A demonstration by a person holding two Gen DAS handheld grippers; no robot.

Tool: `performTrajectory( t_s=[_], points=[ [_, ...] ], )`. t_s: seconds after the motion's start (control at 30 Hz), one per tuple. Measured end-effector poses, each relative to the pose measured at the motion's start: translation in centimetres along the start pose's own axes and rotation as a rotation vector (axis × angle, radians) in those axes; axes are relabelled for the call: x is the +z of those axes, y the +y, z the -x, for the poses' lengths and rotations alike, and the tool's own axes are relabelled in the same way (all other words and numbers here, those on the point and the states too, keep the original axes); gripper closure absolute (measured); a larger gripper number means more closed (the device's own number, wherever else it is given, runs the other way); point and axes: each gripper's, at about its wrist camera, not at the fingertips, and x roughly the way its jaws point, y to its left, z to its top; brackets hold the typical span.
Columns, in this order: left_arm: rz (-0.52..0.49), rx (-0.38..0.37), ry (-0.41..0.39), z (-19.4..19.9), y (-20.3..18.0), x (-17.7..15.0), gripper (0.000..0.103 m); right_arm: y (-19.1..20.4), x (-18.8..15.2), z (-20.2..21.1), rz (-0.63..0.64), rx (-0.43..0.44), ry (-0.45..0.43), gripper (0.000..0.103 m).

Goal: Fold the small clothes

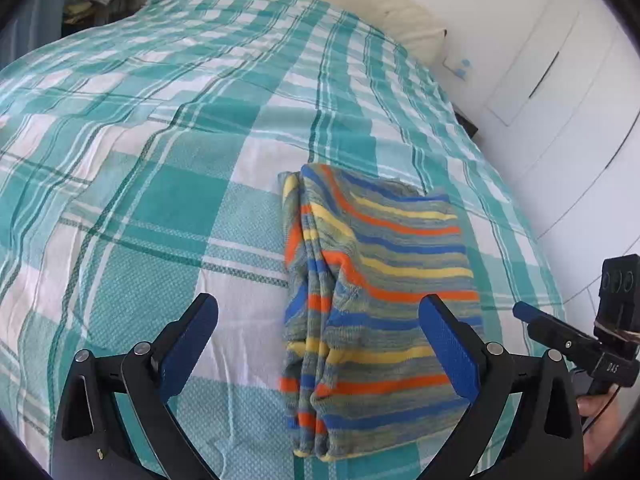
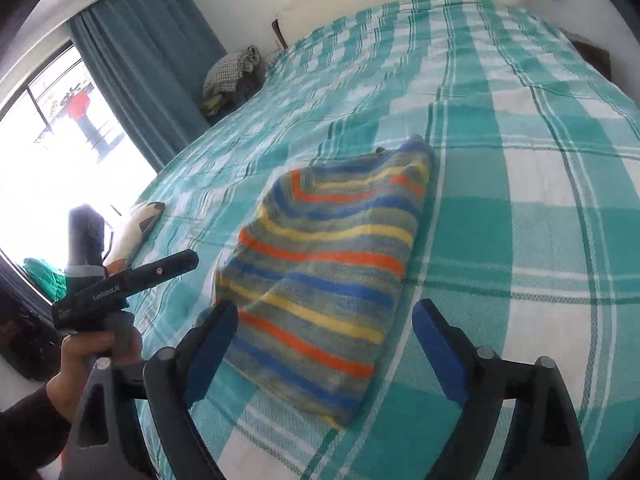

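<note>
Lying folded on the bed [image 1: 160, 208], striped garment [image 1: 380, 300]; both grippers' fingers spread wide, empty. Risk: snagging its loose edge could undo the fold.

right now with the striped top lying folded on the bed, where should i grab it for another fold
Probably the near short edge of the striped top, both corners, coming in low from the near bedside. It lies flat on the checked bedspread with its thick bunched fold on the left. The left gripper and right gripper are open above it, empty.
</note>
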Motion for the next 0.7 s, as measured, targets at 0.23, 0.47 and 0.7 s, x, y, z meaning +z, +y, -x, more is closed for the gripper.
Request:
performTrajectory(
  t_s=[0.23, 0.47, 0.7],
  points=[
    [-0.024, 0.016, 0.181, -7.0, -1.0, 1.4, 0.082, -3.1, 2.1, -10.1, -0.152, 0.034, 0.152, 0.053],
    [-0.074, -0.067, 0.053, -0.2, -4.5, 3.7, 0.087, 2.2, 4.4, -5.9, -0.010, -0.048, 0.042, 0.080],
    [-0.096, -0.083, 0.013, 3.2, -7.4, 5.1, 0.060, 4.8, 7.7, 1.2, 0.036, -0.039, -0.070, 0.079]
  ],
)
